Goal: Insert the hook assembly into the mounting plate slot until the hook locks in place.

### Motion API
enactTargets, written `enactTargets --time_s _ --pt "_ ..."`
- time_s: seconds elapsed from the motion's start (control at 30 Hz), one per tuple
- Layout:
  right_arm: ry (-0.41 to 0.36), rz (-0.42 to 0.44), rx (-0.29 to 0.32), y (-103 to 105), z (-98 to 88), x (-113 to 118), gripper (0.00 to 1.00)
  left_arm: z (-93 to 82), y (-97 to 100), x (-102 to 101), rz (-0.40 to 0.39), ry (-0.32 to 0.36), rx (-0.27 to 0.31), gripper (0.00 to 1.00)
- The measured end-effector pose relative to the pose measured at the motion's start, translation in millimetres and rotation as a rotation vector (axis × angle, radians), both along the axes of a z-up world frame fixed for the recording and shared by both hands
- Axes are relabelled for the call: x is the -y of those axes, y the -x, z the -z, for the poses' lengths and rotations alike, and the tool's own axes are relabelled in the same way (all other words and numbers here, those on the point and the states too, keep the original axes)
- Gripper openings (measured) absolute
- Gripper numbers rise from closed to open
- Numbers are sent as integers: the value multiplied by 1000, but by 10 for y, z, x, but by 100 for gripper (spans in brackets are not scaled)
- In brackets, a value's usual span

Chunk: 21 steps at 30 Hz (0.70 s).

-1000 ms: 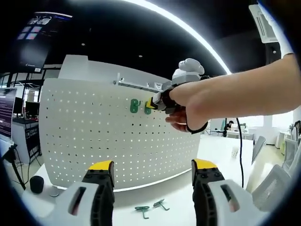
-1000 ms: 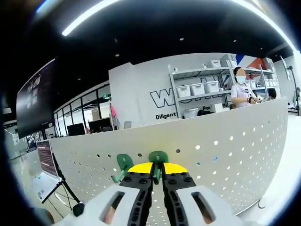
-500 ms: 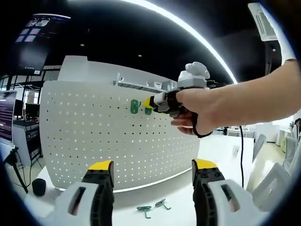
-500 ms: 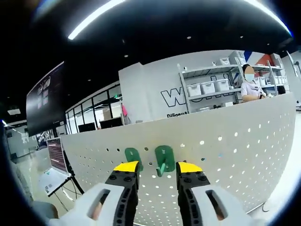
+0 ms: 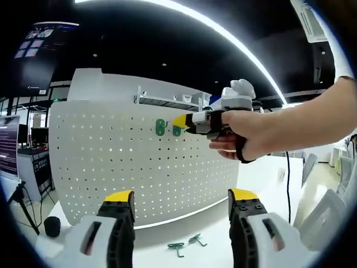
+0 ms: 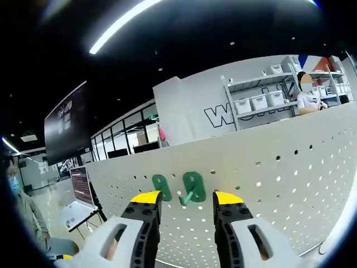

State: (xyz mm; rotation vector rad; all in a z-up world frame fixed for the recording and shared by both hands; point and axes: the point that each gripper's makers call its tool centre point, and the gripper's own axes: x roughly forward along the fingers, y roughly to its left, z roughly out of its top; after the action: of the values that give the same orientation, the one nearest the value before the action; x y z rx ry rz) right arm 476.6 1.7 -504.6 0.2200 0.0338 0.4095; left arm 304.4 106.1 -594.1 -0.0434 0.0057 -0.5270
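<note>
Between the right gripper's (image 6: 184, 196) spread, empty jaws, 2 green hooks (image 6: 193, 187) sit side by side on the pegboard (image 6: 279, 184). Lower down, the left gripper (image 5: 181, 196) gapes open over 2 loose hooks (image 5: 187, 244) on the table (image 5: 156, 251).

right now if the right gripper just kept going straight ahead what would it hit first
Most likely the right-hand green hook on the white pegboard. It sits straight ahead between the open jaws of the right gripper, with the second green hook just left of that line. Depth is hard to judge.
</note>
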Motion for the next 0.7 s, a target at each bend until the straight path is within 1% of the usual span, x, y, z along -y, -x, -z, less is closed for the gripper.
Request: enactTargets --time_s 0.13,0.17,0.2,0.27,0.47,0.6,0.7 --pt "-20 -47 -1 49 26 12 36 -28 -15 -51 -9 -9 4 71" --pt "-44 -60 -2 60 21 14 37 -34 -18 -61 -13 -10 4 71" --pt "-48 -58 -4 56 26 50 37 -40 -20 -67 -16 -13 5 71" --pt "-91 -77 1 59 -16 41 38 -57 -15 -72 -19 -19 7 71" --pt "-78 -114 13 104 -43 -19 38 -76 2 -72 -21 -32 9 71" --pt "-49 -157 36 185 -46 10 38 -95 -1 -81 -22 -38 12 71" --pt "-48 -210 47 270 -39 49 39 -103 -19 -93 -25 -37 12 71"
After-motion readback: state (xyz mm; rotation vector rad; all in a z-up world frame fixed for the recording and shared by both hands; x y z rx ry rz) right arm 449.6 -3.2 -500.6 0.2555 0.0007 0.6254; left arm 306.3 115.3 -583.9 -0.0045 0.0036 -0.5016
